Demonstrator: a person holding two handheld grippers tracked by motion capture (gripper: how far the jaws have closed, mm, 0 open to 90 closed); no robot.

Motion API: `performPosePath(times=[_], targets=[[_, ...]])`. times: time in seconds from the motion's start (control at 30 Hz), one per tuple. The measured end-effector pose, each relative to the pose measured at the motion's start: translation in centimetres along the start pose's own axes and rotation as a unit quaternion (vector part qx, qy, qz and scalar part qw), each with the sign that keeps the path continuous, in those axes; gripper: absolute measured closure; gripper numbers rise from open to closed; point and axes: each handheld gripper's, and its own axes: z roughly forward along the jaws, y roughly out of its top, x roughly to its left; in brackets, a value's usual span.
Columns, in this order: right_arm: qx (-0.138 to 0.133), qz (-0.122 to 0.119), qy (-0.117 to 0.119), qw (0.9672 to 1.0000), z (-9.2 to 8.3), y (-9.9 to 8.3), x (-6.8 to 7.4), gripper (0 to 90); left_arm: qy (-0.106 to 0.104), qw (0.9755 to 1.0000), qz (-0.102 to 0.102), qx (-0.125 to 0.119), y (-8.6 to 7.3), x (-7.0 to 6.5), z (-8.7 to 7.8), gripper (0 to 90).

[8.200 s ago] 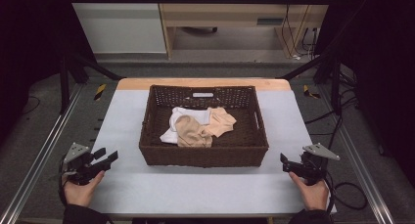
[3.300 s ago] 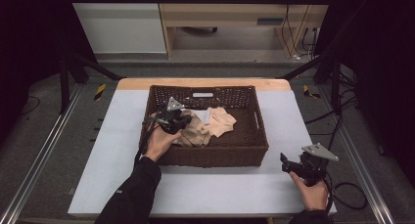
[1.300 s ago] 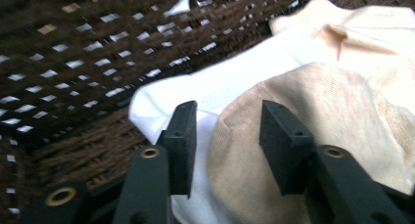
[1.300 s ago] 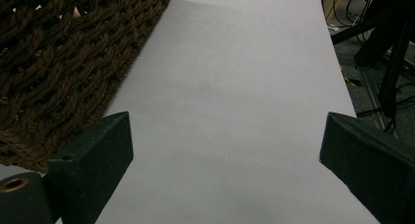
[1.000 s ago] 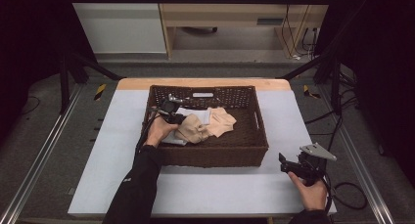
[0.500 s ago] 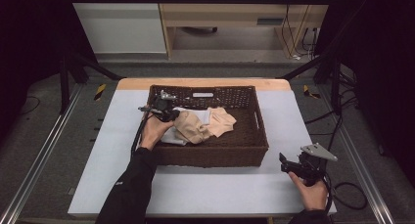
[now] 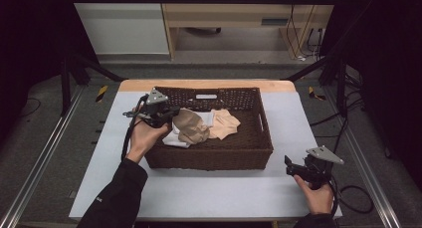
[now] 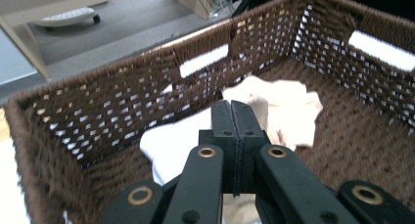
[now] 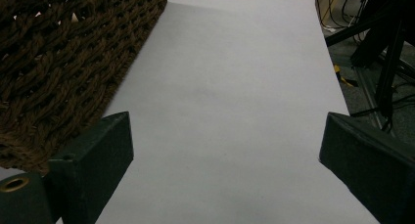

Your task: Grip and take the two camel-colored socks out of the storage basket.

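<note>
My left gripper (image 7: 168, 113) sits over the left end of the dark brown woven wicker basket (image 7: 251, 147). In the left gripper view (image 8: 231, 109) its two black jaws are pressed flat together. At their tips I can see no fabric pinched. In the high view a tan, crumpled cloth (image 7: 191, 127) bunches up right against the jaws on their right side, so it may be caught lower down; I can't tell for certain.

Just beyond the closed tips, in the left gripper view, lies a pale peach cloth (image 8: 288, 111) on the basket floor. A white cloth (image 8: 171, 145) spreads below and to the left of the jaws. Past both rises the far basket wall with its slot handle.

My right gripper (image 7: 298, 167) rests on the white table top (image 7: 219, 193), near the basket's front right corner and well apart from the cloths. In the right gripper view (image 9: 227, 150) its jaws stand wide apart. Between them is bare table, and the basket's woven side lies just outside the left jaw.
</note>
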Motion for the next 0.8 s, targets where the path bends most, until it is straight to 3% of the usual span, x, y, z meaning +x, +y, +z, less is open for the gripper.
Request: performPosePath(times=[0.13,0.2,0.3,0.37,0.57,0.8], targets=[[0.004,-0.001,0.001,1.0000,0.1,0.0,0.1,6.2,0.001,0.9996,-0.007,0.027,-1.1,0.1,0.3,89.4],[0.005,-0.001,0.001,1.0000,0.2,0.0,0.1,6.2,-0.004,0.9998,-0.009,0.017,-1.0,0.0,0.2,89.3],[0.006,-0.001,0.002,1.0000,0.2,0.0,0.1,6.2,-0.002,0.9996,-0.005,0.029,-0.9,-0.1,0.4,89.2],[0.006,-0.001,0.001,1.0000,0.1,0.0,0.1,6.2,-0.003,0.9997,-0.008,0.024,-0.9,0.0,0.4,89.1],[0.006,0.000,0.001,1.0000,0.1,0.0,0.1,6.2,-0.023,0.9993,-0.022,-0.019,-0.5,-0.1,-0.5,89.3],[0.002,0.001,-0.001,1.0000,0.0,0.0,0.0,6.2,-0.027,0.9970,-0.015,-0.071,1.1,-0.9,-2.8,89.5]])
